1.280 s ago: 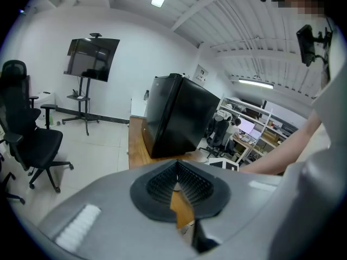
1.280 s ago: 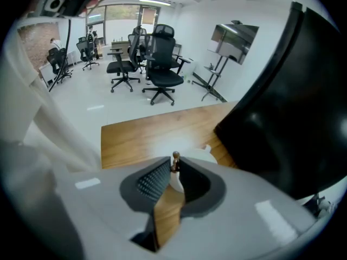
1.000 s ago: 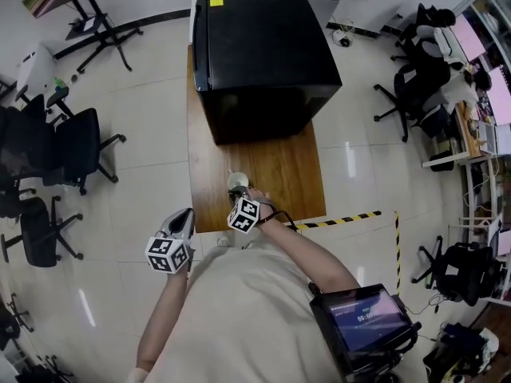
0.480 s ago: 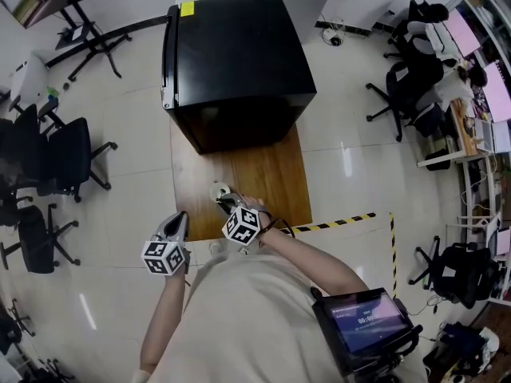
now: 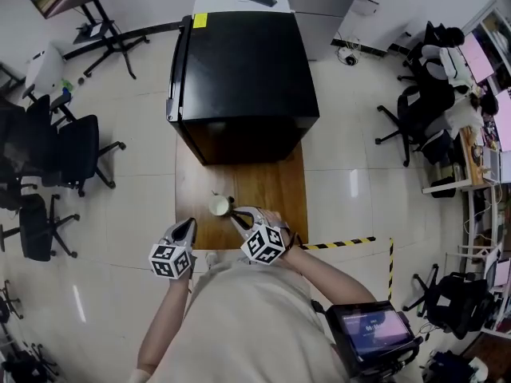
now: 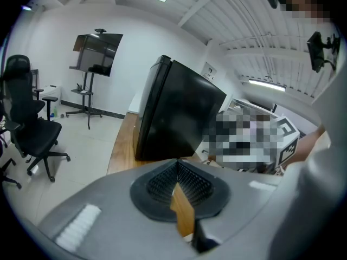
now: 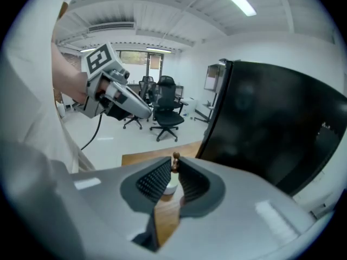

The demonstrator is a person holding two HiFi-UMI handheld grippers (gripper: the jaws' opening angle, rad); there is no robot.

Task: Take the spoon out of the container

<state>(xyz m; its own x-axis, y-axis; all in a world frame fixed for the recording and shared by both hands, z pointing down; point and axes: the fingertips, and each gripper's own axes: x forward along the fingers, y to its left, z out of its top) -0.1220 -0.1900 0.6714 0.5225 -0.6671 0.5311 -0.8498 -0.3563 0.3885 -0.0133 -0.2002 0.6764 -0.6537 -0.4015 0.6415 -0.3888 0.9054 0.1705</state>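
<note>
Your right gripper [image 7: 172,168] is clamped on the spoon [image 7: 175,157]. The brown knobbed handle end pokes out just past the jaw tips, and the rest is hidden between the pads. The white container [image 5: 219,205] sits on the wooden table [image 5: 275,183]. In the head view the right gripper's tips are just beside it. In the right gripper view it shows below the pinched spoon, through the jaw gap. Can't tell if the spoon's bowl is clear of the container. Your left gripper [image 6: 176,167] is clenched with nothing in it, near the container on the opposite side. The black cabinet [image 5: 243,70] stands behind the container.
</note>
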